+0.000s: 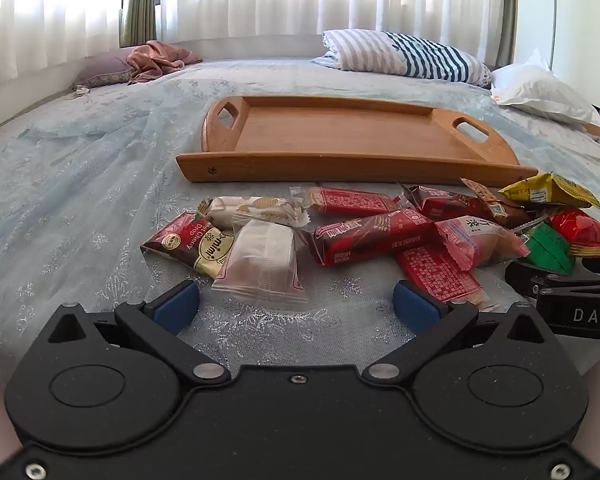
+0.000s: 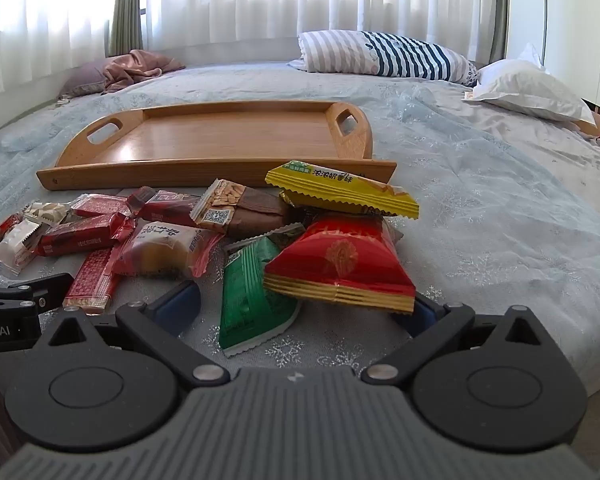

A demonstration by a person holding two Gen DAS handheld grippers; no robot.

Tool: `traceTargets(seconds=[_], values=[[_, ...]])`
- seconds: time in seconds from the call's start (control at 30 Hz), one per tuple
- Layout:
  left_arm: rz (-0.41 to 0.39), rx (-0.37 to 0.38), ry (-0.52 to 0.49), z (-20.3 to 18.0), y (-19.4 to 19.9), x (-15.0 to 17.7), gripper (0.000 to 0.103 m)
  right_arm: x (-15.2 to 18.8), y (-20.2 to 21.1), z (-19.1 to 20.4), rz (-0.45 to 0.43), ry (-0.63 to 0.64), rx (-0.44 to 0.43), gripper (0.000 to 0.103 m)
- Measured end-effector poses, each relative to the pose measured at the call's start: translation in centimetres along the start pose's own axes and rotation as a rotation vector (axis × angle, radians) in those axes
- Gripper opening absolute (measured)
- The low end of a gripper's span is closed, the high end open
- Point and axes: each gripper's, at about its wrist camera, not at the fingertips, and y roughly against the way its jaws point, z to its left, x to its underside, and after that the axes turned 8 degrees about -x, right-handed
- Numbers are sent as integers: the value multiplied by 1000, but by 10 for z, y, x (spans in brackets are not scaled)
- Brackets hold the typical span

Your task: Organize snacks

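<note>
A pile of snack packets lies on the bed in front of an empty wooden tray (image 1: 340, 136) (image 2: 220, 140). My left gripper (image 1: 296, 308) is open, its blue pads just short of a clear white packet (image 1: 262, 264) and a long red bar (image 1: 374, 236). A Domini chocolate packet (image 1: 188, 240) lies at the pile's left. My right gripper (image 2: 300, 312) is open around a green packet (image 2: 250, 300) and a red pouch (image 2: 340, 268), which hides part of its right pad. A yellow packet (image 2: 340, 188) and a brown packet (image 2: 244, 208) lie behind.
The pale blue bedspread (image 1: 80, 184) (image 2: 500, 220) surrounds the pile. A striped pillow (image 1: 404, 54) and a white pillow (image 2: 528, 90) lie at the back right, a pink cloth (image 1: 160, 58) at the back left. The other gripper shows at each view's edge (image 1: 572, 296) (image 2: 16, 312).
</note>
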Motion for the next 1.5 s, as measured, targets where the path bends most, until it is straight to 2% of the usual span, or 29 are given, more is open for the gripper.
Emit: traceTargets(seconds=[1.5], values=[[-4,-18,-10,-4,4,1,103,4,-1,0,-15,9,11,103]])
